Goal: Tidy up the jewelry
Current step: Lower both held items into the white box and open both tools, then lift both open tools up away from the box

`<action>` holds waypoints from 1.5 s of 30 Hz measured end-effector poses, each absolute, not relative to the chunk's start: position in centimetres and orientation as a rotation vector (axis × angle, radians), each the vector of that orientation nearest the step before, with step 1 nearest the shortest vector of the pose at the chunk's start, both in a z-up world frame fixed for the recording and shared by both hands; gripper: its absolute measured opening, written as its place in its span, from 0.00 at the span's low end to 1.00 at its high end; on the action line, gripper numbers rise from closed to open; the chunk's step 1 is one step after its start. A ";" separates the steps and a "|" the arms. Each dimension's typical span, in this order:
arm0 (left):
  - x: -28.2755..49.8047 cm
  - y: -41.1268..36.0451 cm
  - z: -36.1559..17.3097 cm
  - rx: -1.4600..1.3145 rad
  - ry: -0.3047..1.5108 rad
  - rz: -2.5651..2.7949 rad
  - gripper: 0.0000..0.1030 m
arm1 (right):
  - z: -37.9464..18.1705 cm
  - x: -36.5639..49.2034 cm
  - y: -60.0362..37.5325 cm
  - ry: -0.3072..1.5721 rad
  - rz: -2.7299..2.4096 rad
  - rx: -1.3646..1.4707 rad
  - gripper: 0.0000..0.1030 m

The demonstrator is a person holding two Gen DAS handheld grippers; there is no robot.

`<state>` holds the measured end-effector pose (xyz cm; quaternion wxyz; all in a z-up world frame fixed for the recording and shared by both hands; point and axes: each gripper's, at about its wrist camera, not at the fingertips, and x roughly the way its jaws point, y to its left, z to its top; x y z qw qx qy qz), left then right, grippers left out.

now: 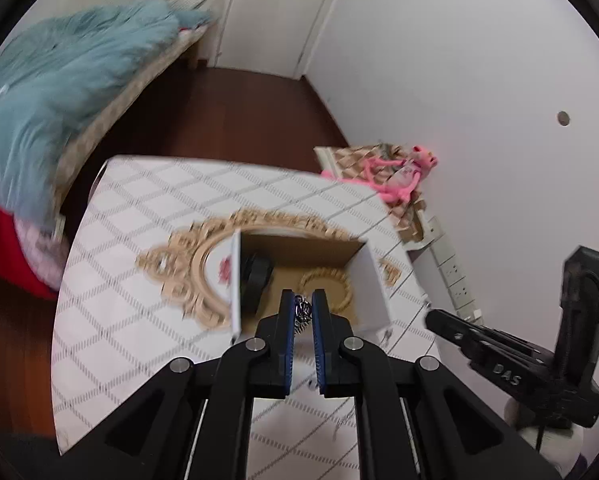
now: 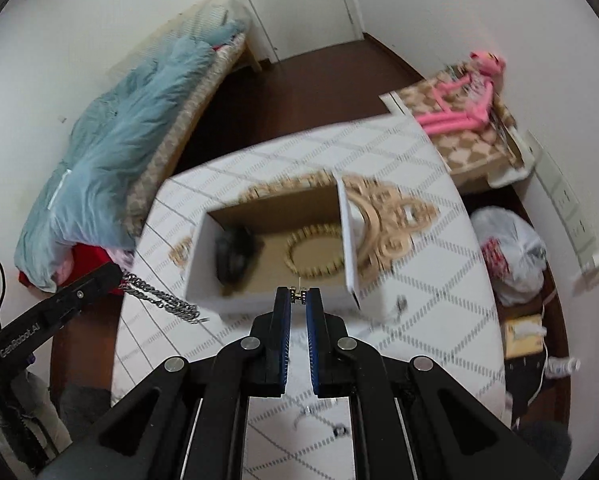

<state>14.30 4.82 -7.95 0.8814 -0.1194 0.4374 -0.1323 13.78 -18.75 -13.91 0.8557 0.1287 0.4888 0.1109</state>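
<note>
An open white cardboard box (image 1: 373, 280) (image 2: 203, 264) stands on the white-patterned table. Inside lie a gold beaded bracelet (image 1: 327, 286) (image 2: 313, 254) and a black round object (image 1: 255, 276) (image 2: 235, 256). My left gripper (image 1: 302, 300) is shut on a silver chain (image 1: 302, 314), held just above the box's near edge. In the right wrist view the chain (image 2: 159, 294) hangs from that gripper at the left. My right gripper (image 2: 298, 296) is shut on a small silver piece of jewelry (image 2: 298, 296) at the box's near wall.
An ornate gold-framed mirror (image 1: 191, 264) (image 2: 387, 216) lies under and behind the box. Small jewelry bits (image 2: 319, 416) lie on the table near me. A bed with a blue blanket (image 2: 131, 128) stands left, a pink toy (image 2: 467, 96) on a shelf right, a plastic bag (image 2: 515, 252) on the floor.
</note>
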 end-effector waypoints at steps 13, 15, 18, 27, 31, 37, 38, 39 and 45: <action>22.8 2.8 -13.7 -0.248 1.158 -0.241 0.08 | -18.3 24.6 -17.4 1.234 0.296 0.210 0.08; 23.2 3.0 -14.1 -0.249 1.168 -0.222 0.08 | -19.2 25.3 -17.2 1.266 0.308 0.200 0.08; 23.6 3.2 -14.2 -0.205 1.164 -0.162 0.26 | -20.3 26.1 -17.0 1.312 0.310 0.214 0.09; 23.2 4.6 -14.0 -0.092 1.110 -0.006 0.81 | -20.3 26.6 -16.6 1.307 0.282 0.172 0.47; 22.6 5.0 -14.4 -0.046 1.105 0.051 0.97 | -19.4 26.0 -16.7 1.276 0.247 0.146 0.47; 21.0 5.5 -14.9 -0.008 1.080 0.104 1.00 | -18.6 24.4 -17.0 1.231 0.148 0.038 0.78; 20.8 5.4 -15.0 -0.006 1.081 0.105 1.00 | -18.7 24.0 -17.1 1.230 0.130 0.025 0.88; 20.6 5.4 -15.1 -0.007 1.082 0.105 1.00 | -18.8 23.7 -17.1 1.229 0.113 0.004 0.93; 19.3 4.9 -15.7 -0.015 1.094 0.096 1.00 | -20.0 21.4 -16.8 1.242 0.077 -0.037 0.98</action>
